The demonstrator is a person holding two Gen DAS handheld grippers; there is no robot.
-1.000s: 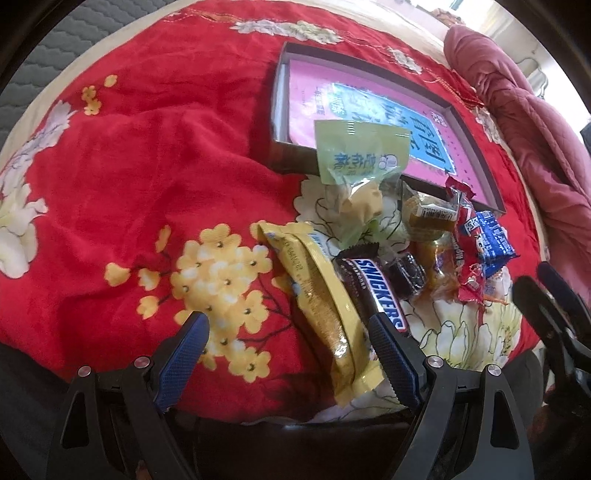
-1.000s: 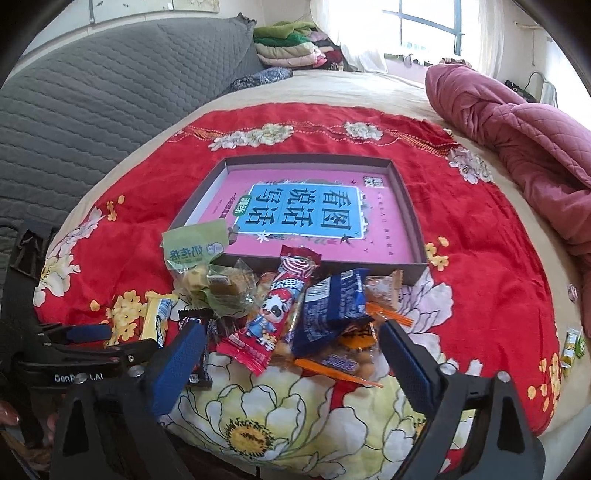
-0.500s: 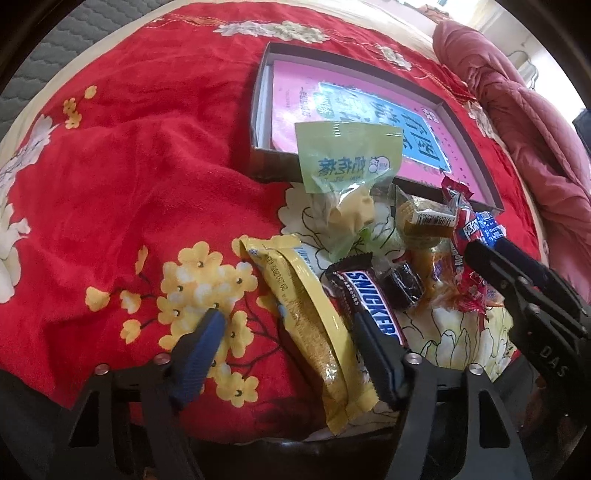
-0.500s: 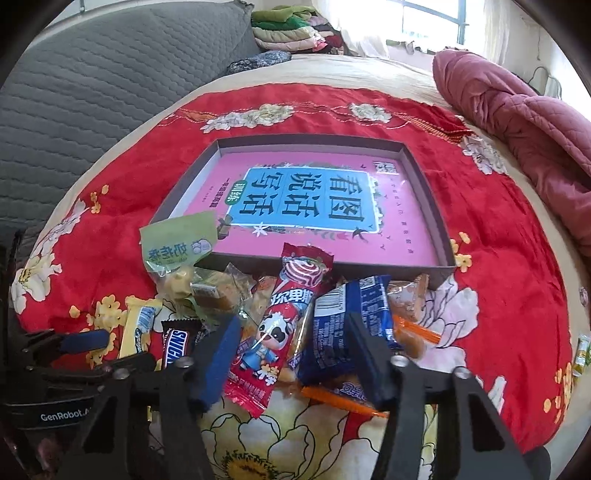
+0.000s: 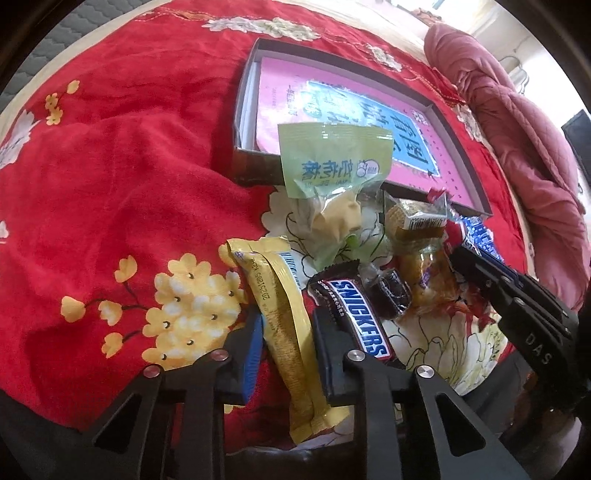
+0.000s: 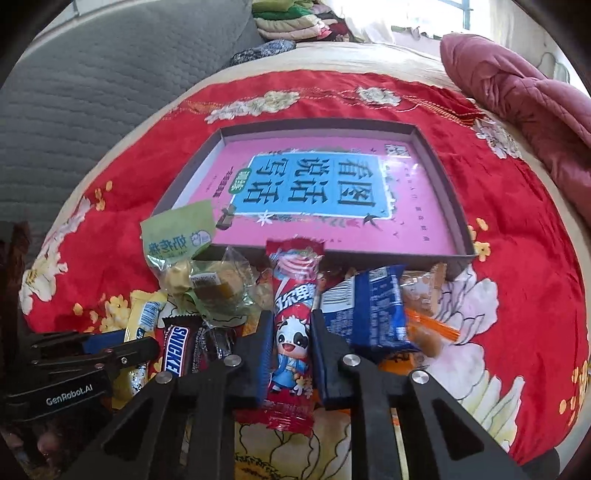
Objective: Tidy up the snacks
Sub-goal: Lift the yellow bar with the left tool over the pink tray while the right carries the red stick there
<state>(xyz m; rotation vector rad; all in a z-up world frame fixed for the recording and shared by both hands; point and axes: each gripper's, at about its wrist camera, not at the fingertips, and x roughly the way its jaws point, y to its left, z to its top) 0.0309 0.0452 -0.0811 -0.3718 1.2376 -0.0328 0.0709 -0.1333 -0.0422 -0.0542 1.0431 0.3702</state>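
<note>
A pile of snacks lies on the red floral blanket (image 5: 110,184) in front of a shallow box (image 5: 255,173) that holds a pink book. My left gripper (image 5: 288,343) is closing, its pads pressing on a yellow snack bar (image 5: 280,295); a Snickers bar (image 5: 358,317) lies just right of it. My right gripper (image 6: 291,339) is closing too, pinching a red packet with a cartoon cow (image 6: 293,295). A blue packet (image 6: 369,310) lies to that packet's right. A green packet (image 6: 177,236) leans on the box (image 6: 454,206) at its near left corner.
A pink quilt (image 6: 517,103) is bunched at the far right of the bed. Folded clothes (image 6: 291,22) are stacked at the back. A grey quilted surface (image 6: 92,92) rises on the left. Orange and clear-wrapped sweets (image 6: 428,328) lie right of the blue packet.
Both grippers went from wide open to nearly shut. The left closed around the yellow bar. The right came down and forward and closed around the red cow packet.
</note>
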